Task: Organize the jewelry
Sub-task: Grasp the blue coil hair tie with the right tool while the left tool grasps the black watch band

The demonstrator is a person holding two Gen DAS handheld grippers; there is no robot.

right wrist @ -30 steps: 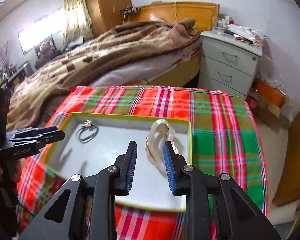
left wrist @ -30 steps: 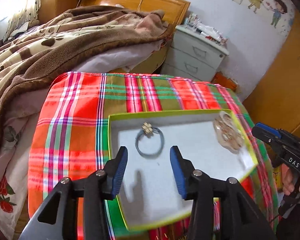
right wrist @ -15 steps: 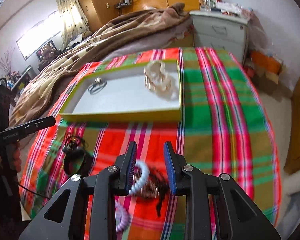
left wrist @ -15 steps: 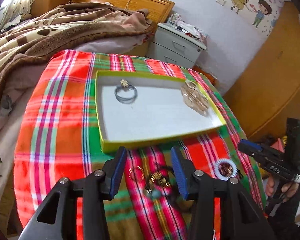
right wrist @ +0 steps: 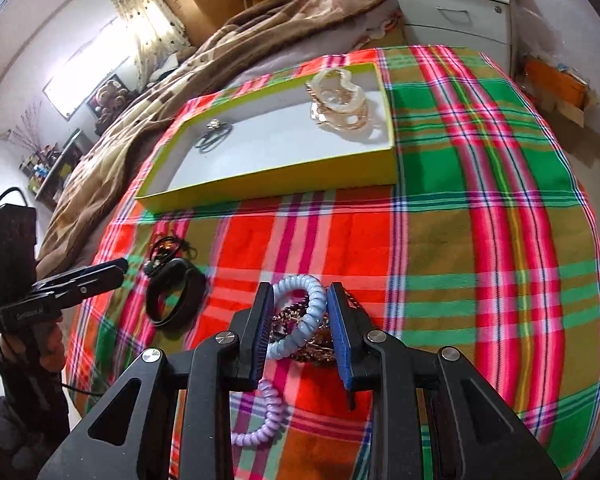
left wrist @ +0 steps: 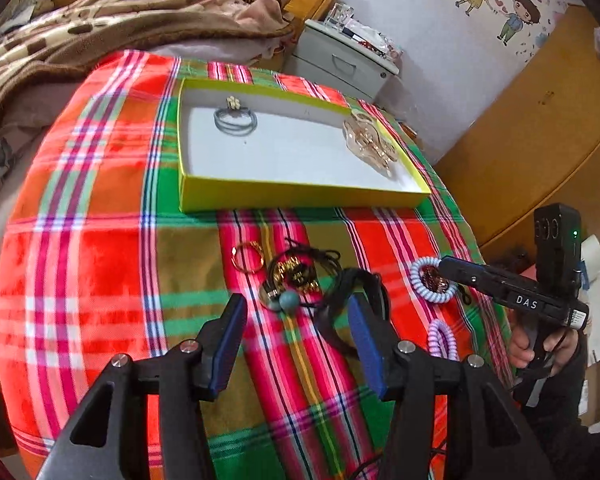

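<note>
Left wrist view: left claw (left wrist: 296,334) — jaws wide, just been opening, nothing between the pads. It hangs over the plaid cloth (left wrist: 100,264). Just ahead of its tips: a teal bead (left wrist: 289,301) in a tangle of dark cord and gold charms (left wrist: 296,276); a gold ring (left wrist: 247,257) ahead and to the left; a black band (left wrist: 352,292) touching the right finger's tip as seen here, whether in contact I cannot tell. Off to the right: a pale-blue coil tie (left wrist: 432,280) and a lilac coil tie (left wrist: 442,338). Well ahead: the yellow-green tray (left wrist: 300,198), holding a grey hair tie (left wrist: 235,122) at its far left and a clear claw clip (left wrist: 370,144) at its right.

Right wrist view: right claw (right wrist: 298,330) — jaws at a middling gap, straddling the pale-blue coil tie (right wrist: 304,312), which rests on a brown beaded piece (right wrist: 312,346). Whether the pads press on it, the frame does not settle. The lilac tie (right wrist: 260,416) lies under the claw, near its body.

Step in hand, as judged: both claws lined up for the next pick from the loose pile; two items already trayed. Next move calls for each claw to drop onto one piece and close cleanly — the tangled cords may drag neighbours along — then carry to the tray ahead.
</note>
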